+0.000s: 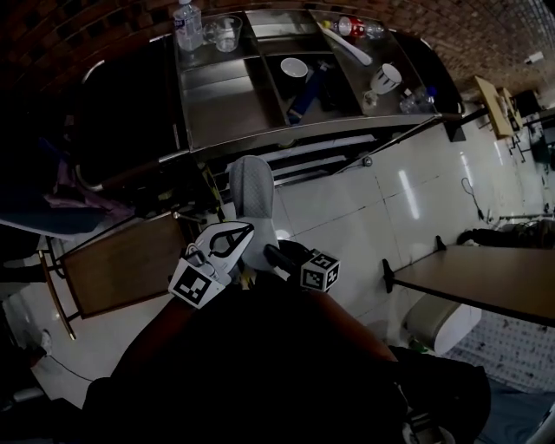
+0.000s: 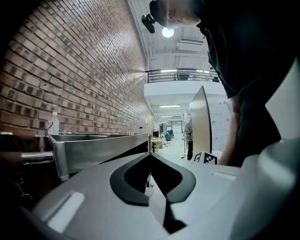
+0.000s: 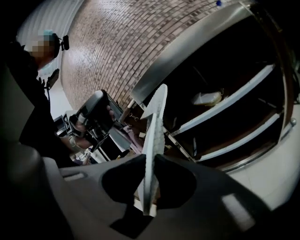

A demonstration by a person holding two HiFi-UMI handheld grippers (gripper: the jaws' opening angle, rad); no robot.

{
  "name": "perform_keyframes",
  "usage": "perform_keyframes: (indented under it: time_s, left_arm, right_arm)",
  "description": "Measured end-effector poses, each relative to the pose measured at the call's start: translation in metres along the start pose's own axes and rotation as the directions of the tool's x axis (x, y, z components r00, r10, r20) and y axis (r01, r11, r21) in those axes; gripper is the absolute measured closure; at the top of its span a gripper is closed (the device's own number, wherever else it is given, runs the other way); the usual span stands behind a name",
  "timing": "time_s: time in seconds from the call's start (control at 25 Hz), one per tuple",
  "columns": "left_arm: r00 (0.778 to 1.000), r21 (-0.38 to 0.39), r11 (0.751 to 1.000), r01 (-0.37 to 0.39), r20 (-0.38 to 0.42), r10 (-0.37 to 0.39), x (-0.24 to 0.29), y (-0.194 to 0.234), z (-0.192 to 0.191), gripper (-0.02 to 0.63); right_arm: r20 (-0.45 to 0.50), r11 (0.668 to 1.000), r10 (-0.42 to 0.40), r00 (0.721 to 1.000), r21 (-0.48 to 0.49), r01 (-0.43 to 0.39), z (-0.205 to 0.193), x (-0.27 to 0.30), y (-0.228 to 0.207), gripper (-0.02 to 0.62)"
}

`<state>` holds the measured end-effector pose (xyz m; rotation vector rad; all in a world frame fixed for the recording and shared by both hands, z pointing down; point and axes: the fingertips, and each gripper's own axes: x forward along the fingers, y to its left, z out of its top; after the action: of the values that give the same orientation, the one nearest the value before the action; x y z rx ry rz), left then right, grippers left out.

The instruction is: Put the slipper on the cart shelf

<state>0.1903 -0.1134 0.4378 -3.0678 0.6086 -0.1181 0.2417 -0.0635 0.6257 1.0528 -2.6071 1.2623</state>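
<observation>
A pale grey slipper (image 1: 251, 192) hangs in the air in front of the steel cart (image 1: 260, 121), toe toward the cart's lower shelves (image 1: 305, 161). My right gripper (image 1: 270, 253) is shut on the slipper's heel end. In the right gripper view the slipper (image 3: 154, 136) stands edge-on between the two dark pads, and the cart shelves (image 3: 229, 104) lie behind it to the right. My left gripper (image 1: 248, 231) is just left of the slipper, shut and holding nothing. Its tips (image 2: 150, 155) meet in the left gripper view.
The cart's top holds a water bottle (image 1: 187, 24), a glass (image 1: 225, 33), a white bowl (image 1: 294, 67) and a blue item (image 1: 308, 91). A wooden table (image 1: 490, 279) stands at right, a white bin (image 1: 440, 325) under it. A brown board (image 1: 121, 264) leans at left.
</observation>
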Motion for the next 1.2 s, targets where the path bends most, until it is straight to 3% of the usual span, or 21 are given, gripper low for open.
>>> perform_keyframes:
  time_s: [0.44, 0.72, 1.2]
  left_arm:
    - [0.998, -0.022, 0.998, -0.059, -0.027, 0.058, 0.060, 0.023, -0.027, 0.604]
    - [0.990, -0.059, 0.989, -0.137, -0.035, 0.135, 0.075, 0.060, -0.034, 0.606]
    - [0.972, -0.081, 0.969, -0.233, -0.053, 0.229, 0.086, 0.102, -0.047, 0.606]
  right_arm:
    - [-0.071, 0.976, 0.044, 0.997, 0.218, -0.027, 0.039, 0.057, -0.076, 0.531]
    - [-0.090, 0.989, 0.016, 0.996, 0.150, -0.002, 0.087, 0.107, -0.113, 0.531]
    - [-0.053, 0.988, 0.035, 0.998, 0.150, -0.027, 0.135, 0.156, -0.142, 0.531]
